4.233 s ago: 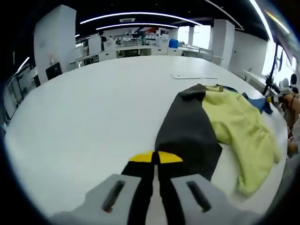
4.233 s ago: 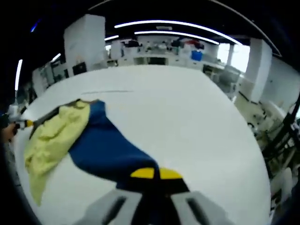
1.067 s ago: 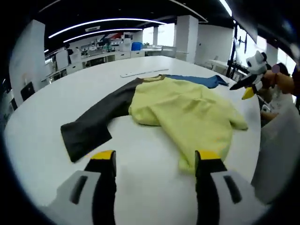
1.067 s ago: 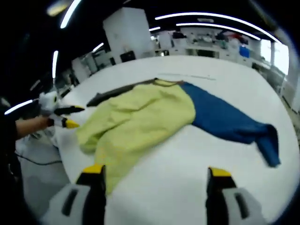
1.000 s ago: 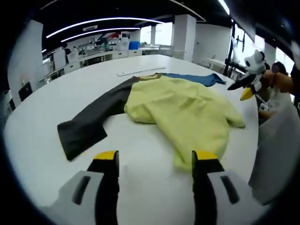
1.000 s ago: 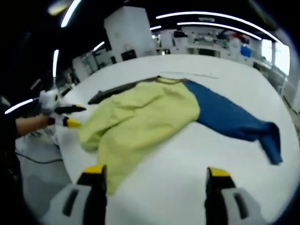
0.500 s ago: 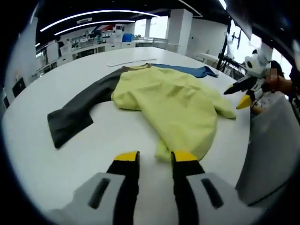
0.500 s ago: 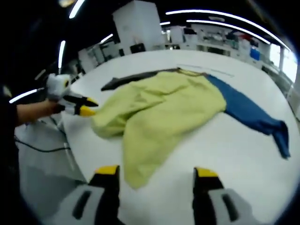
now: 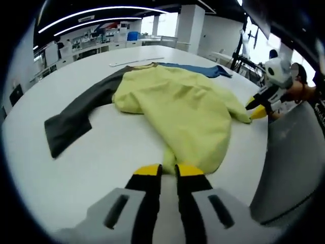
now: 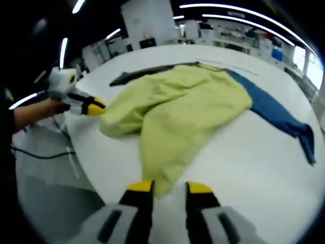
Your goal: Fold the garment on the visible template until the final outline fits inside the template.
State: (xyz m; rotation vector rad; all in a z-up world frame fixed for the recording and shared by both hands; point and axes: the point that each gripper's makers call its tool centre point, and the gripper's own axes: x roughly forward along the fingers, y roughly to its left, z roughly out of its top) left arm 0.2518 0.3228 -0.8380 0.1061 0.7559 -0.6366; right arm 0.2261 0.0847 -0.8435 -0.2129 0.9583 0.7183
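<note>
1. The sweater [image 9: 177, 107] lies spread on the white counter [image 9: 101, 152]
2. Left gripper [image 9: 168, 170] and right gripper [image 10: 169, 187], nearly closed, pinch its yellow hem corners
3. Next, probably fold the hem toward the collar

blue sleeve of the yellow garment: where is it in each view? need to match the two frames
Left gripper view: the blue sleeve lies at upper centre, beyond the yellow body, running right toward the table's far edge.
Right gripper view: the blue sleeve lies at right, running from the yellow body down to the cuff near the right edge.
Shared landmark: the yellow garment body, with the dark grey sleeve on its opposite side.
</note>
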